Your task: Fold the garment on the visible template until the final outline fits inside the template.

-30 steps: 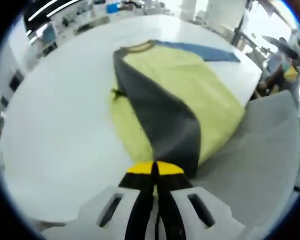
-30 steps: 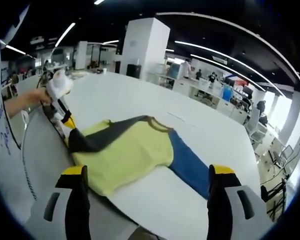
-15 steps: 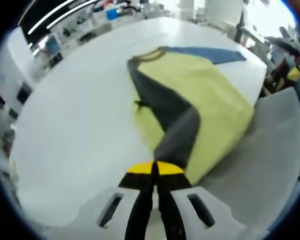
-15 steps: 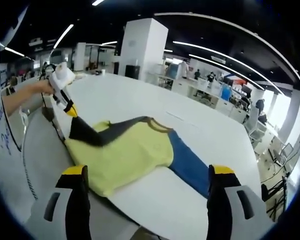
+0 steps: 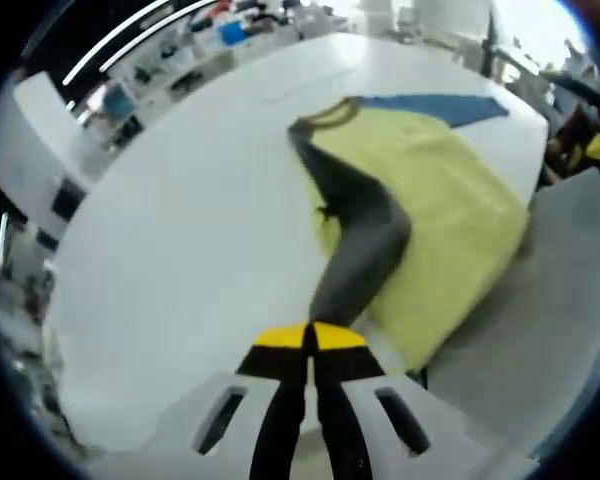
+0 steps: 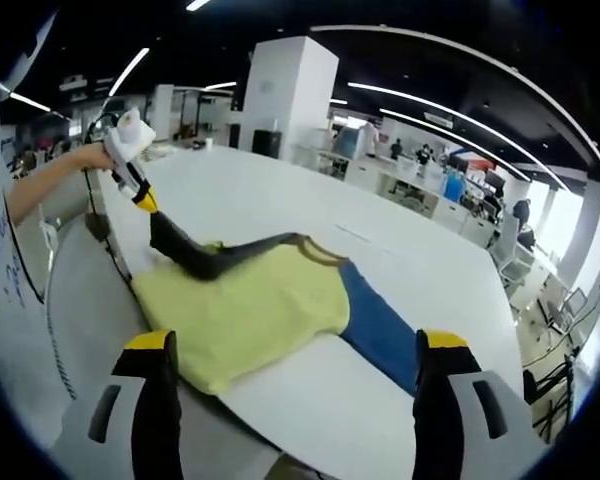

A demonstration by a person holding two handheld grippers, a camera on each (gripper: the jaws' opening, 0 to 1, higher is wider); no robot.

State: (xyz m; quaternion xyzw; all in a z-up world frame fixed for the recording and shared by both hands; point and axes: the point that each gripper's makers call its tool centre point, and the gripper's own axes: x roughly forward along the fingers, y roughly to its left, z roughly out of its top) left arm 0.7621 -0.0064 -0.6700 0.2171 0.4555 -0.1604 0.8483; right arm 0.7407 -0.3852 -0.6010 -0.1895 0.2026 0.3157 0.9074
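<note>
A yellow shirt (image 5: pixel 435 210) with one dark grey sleeve (image 5: pixel 360 235) and one blue sleeve (image 5: pixel 430 105) lies on a white table. My left gripper (image 5: pixel 310 338) is shut on the end of the grey sleeve, which stretches up from the shirt toward the jaws. From the right gripper view the same shirt (image 6: pixel 250 305) lies flat, and the left gripper (image 6: pixel 145 200) holds the grey sleeve (image 6: pixel 215 258) lifted above the table's far left. My right gripper (image 6: pixel 290 350) hangs open in front of the shirt, well apart from the blue sleeve (image 6: pixel 375 325).
A grey mat (image 5: pixel 540 300) lies under the shirt's hem at the table's edge (image 6: pixel 90 330). A person's arm (image 6: pixel 45 190) carries the left gripper. Desks, a white pillar (image 6: pixel 285 95) and office chairs stand beyond the table.
The left gripper has lifted and pulled the grey sleeve away from the shirt's front, toward the far left of the table. The sleeve now stretches out straight. The right gripper has stayed put.
</note>
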